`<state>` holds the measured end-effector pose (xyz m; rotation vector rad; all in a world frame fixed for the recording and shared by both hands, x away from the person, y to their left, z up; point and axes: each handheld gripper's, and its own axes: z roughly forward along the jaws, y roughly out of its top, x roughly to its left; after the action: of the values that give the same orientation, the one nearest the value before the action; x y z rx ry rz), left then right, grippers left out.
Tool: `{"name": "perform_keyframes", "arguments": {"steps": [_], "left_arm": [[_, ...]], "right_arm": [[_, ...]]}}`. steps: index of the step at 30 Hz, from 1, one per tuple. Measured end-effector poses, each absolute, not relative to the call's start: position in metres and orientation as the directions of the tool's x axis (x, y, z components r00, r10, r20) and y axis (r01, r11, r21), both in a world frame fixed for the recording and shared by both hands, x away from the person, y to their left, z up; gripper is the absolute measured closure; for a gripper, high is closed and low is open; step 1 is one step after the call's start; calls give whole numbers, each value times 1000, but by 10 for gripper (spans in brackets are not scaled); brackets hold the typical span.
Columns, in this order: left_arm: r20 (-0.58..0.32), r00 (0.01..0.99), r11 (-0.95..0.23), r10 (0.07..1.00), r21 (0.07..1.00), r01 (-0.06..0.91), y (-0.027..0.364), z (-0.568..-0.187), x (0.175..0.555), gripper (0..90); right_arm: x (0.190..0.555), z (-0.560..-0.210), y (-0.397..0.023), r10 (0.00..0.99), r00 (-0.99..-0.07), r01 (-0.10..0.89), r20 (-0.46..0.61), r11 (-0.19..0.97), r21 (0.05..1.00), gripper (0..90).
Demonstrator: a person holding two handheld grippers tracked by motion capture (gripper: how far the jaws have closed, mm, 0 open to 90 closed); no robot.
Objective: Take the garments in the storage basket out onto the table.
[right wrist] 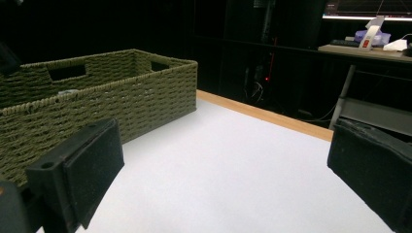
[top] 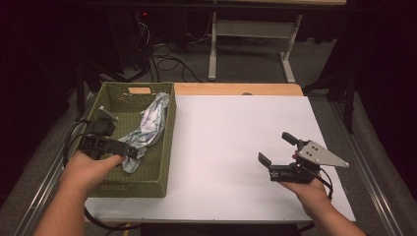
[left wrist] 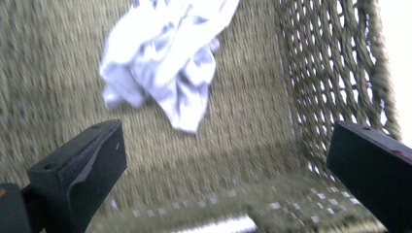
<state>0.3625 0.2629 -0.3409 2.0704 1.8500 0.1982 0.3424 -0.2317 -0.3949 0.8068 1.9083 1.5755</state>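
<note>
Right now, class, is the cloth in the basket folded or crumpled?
Crumpled: the cloth lies bunched in uneven creases inside the basket, no neat edges.

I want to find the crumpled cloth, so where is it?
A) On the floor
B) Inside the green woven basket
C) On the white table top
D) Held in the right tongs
B: the high view shows the light cloth lying inside the green woven basket, draped up against its right wall, and the left gripper view shows it on the basket's floor ahead of the open left tongs.
</note>
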Motion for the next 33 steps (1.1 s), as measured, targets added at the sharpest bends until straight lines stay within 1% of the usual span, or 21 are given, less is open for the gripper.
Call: {"name": "perform_keyframes", "arguments": {"steps": [1, 2, 5, 7, 12, 25, 28, 33], "left_arm": [[-130, 135, -81, 982, 352, 932, 263, -341, 363, 15], [-144, 155, -89, 977, 384, 919, 264, -343, 366, 14], [-145, 175, -104, 974, 400, 911, 264, -346, 369, 13], [-159, 205, -121, 966, 425, 897, 263, -353, 375, 8], [-170, 227, -128, 959, 453, 882, 263, -364, 383, 8], [-171, 214, -100, 962, 506, 857, 262, -387, 415, 7], [-159, 219, -104, 963, 529, 842, 261, -392, 422, 3], [-128, 234, -130, 964, 539, 832, 263, -402, 430, 4]], "right_arm": [[342, -395, -232, 733, -680, 112, -28, 141, 984, 9], [343, -395, -231, 734, -679, 110, -31, 143, 984, 10], [342, -395, -231, 733, -680, 110, -31, 144, 984, 10], [342, -395, -231, 733, -680, 109, -29, 140, 984, 10], [343, -395, -233, 732, -681, 110, -29, 141, 984, 9], [344, -397, -232, 735, -678, 128, -16, 140, 982, 9], [344, -398, -231, 735, -678, 130, -13, 138, 982, 10], [345, -398, -232, 734, -679, 130, -13, 137, 982, 10]]}}
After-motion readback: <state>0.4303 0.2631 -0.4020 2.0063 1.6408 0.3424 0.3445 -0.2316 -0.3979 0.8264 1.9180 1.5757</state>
